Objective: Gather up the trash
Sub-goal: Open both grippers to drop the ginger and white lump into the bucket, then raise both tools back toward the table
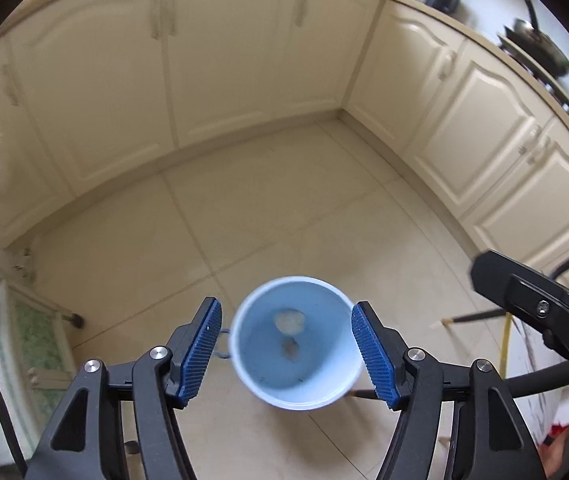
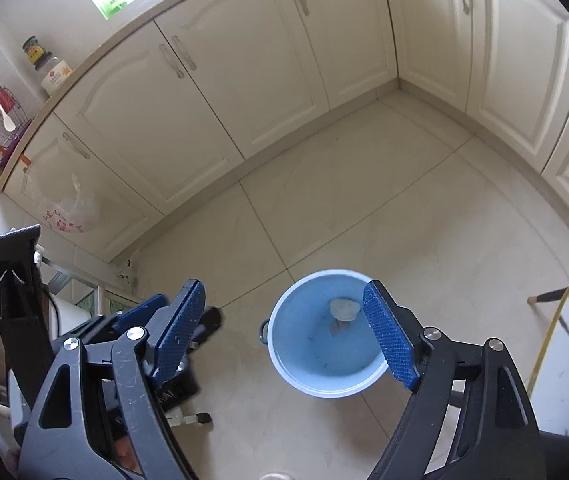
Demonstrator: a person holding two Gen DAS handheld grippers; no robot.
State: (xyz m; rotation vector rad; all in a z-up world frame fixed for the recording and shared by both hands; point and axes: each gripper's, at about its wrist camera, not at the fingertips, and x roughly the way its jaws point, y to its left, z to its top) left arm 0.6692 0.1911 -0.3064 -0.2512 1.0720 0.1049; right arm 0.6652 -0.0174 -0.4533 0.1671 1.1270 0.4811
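On glossy tiled floor [image 1: 132,248], at six o'clock: round blue plastic bucket [image 1: 296,344] holding crumpled wad [image 1: 288,320]; left tool [image 1: 286,354] and right tool [image 2: 284,332], ribbed pads apart, empty.

The blue plastic bucket [image 1: 296,344] looks smooth inside. Floor tiles [image 1: 284,208] shine glossy; cabinet doors [image 1: 244,60] are satin cream. The fingers [image 1: 200,354] wear ribbed blue rubber.

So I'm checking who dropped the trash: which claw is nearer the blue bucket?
Left, as far as these views show. The left claw hangs open directly above the blue bucket, framing its rim. The right claw is open too, offset toward the bucket's handle side.
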